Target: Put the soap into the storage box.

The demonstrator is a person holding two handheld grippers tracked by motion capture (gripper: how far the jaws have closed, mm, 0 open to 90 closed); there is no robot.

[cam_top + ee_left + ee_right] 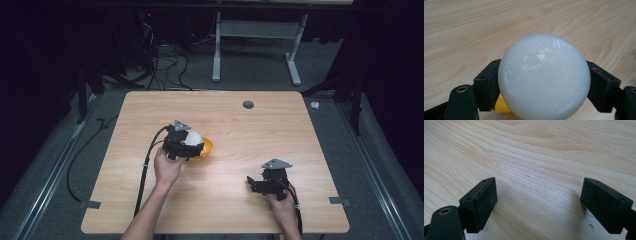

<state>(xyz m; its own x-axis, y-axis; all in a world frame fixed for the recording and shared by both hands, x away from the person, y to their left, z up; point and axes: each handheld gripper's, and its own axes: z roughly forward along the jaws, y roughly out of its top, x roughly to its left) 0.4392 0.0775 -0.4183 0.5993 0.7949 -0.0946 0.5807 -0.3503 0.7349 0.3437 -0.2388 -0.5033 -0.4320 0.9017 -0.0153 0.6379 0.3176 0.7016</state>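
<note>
The left tool [192, 145] is clenched on a white ball [544, 77], its two black jaws pressing the ball's left and right flanks in the left gripper view. In the high view the white ball [193, 138] sits left of the counter's middle, directly over or against an orange-yellow piece [206, 147] that pokes out to the right of the tool. Whether the ball rests in that piece or hangs just above it cannot be told; a yellow sliver [500, 107] shows under the ball's near left side in the left gripper view.

The relation that matters is vertical: the ball lies straight ahead of the left tool and the orange-yellow piece lies right beneath it, so the coming move looks like a lift or a set-down along that line. The ball is round and has no long axis to align.

The right tool [260, 185] rests released, jaws wide apart over bare wood, near the right front of the counter [280, 125], well apart from the ball. The left hand [167, 167] is clearly the nearer one.
</note>
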